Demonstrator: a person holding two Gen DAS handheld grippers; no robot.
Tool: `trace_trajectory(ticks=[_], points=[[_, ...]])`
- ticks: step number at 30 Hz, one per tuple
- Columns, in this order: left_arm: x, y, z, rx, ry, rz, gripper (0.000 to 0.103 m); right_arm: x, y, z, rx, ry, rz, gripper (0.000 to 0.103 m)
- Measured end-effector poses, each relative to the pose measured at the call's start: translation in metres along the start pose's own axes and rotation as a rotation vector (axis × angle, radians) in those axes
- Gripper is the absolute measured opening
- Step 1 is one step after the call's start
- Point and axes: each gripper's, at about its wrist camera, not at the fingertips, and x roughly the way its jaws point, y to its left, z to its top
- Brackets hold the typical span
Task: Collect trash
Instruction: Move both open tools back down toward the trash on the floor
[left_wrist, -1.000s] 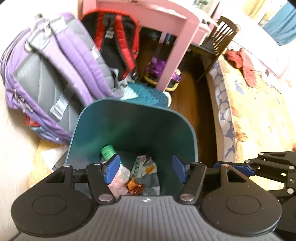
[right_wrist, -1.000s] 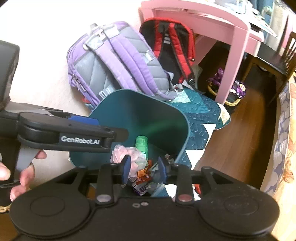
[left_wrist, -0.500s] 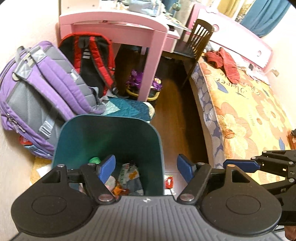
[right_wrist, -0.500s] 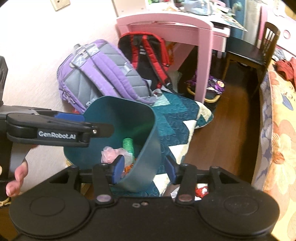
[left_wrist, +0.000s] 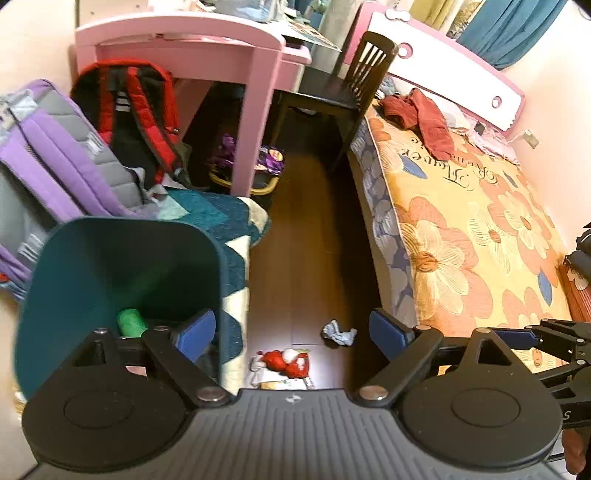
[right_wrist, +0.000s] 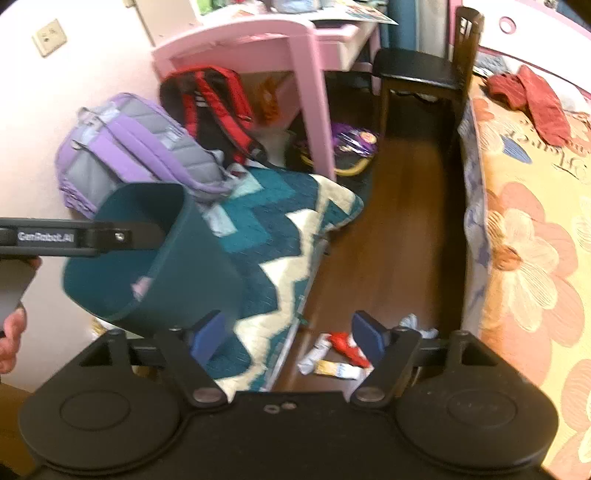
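Partly done: bin (left_wrist: 122, 273) holds trash; red wrapper (left_wrist: 286, 360) and tissue (left_wrist: 338, 332) remain on floor (left_wrist: 306, 236). Left tool (left_wrist: 291, 330) and right tool (right_wrist: 284, 334) released, empty.

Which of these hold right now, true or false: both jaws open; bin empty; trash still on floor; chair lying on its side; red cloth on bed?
1. Both the left gripper and right gripper have open jaws. True.
2. The teal bin is empty. False: a green-capped bottle lies inside.
3. A red wrapper and crumpled tissue lie on the wood floor. True.
4. The dark chair lies on its side. False: it stands upright.
5. A red cloth lies on the bed. True.
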Motion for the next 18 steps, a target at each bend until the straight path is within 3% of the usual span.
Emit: trace_trajectory(ticks=[7, 18], points=[[0.062, -0.043, -0.027, -0.024, 0.046, 0.022, 0.091, 0.036, -0.07, -0.023, 0.013, 0.046, -0.033, 0.091], [0.186, -0.079, -0.089, -0.002, 0.125, 0.064, 0.091, 0.146, -0.156, -0.056, 0.031, 0.139, -0.072, 0.092]])
